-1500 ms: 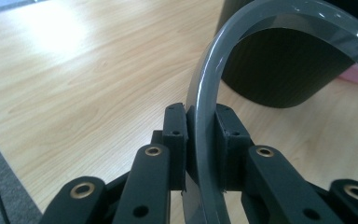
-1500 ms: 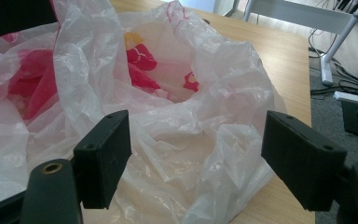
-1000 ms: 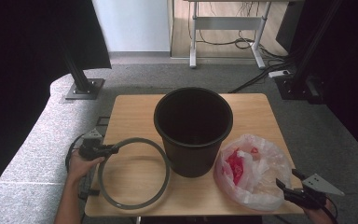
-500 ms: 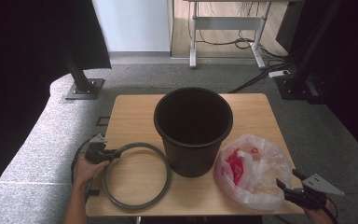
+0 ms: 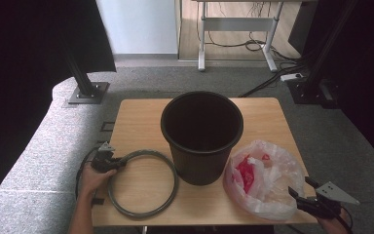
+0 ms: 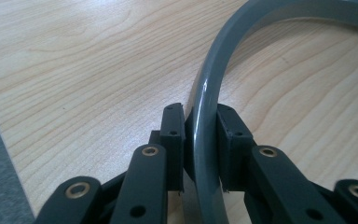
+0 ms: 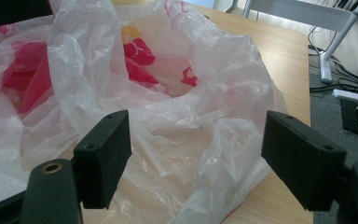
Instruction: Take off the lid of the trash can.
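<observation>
My left gripper [image 5: 108,162] sits low at the left edge of the wooden table [image 5: 141,122], and its jaws are clamped on the grey ring [image 5: 143,183]. In the left gripper view the grey ring [image 6: 205,135] runs between the two black pads [image 6: 172,140], both pressing its sides. The jaws have just opened a little, with the ring between them. The ring lies flat on the table, just left of the black bucket [image 5: 202,136], which stands upright at the table's middle. My right gripper [image 5: 309,200] holds at the near right corner with jaws wide apart. They frame the clear plastic bag [image 7: 168,116] with red print, without pinching it. The bag [image 5: 265,178] rests right of the bucket.
</observation>
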### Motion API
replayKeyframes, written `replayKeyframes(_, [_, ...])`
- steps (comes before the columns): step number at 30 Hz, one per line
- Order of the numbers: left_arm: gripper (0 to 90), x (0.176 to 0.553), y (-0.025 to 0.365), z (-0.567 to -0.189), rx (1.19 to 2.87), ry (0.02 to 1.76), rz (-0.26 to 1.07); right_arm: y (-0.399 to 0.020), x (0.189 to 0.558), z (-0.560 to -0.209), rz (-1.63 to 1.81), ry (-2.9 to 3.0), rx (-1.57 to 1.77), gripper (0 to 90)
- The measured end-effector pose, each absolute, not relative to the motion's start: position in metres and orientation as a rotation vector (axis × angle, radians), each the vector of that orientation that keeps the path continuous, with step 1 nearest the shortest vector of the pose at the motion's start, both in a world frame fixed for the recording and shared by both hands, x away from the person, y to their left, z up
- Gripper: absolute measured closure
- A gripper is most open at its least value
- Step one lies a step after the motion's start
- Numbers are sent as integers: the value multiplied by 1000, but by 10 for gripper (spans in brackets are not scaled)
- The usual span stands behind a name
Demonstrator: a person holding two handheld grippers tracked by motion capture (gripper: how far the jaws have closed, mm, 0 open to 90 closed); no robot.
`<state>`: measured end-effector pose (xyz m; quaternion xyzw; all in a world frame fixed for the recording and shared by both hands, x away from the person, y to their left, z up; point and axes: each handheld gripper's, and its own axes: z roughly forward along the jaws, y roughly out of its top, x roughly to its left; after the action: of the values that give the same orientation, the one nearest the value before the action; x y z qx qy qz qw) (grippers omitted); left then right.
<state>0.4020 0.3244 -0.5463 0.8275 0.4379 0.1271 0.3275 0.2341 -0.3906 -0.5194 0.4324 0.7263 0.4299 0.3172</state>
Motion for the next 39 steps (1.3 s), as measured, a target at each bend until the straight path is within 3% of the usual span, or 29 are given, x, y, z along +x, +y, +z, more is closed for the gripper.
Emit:
replayKeyframes(16, [674,403,318,-549,2183,1138,365,-391,234,-519,1131,1907,1139,238])
replayKeyframes(29, [311,385,314,-509,2101,976,361,-389,234,-514,1143,1902,1126,238])
replayKeyframes(39, [244,363,296,-488,2122,878,377,-383,238,-517,1144,1930,1107,237])
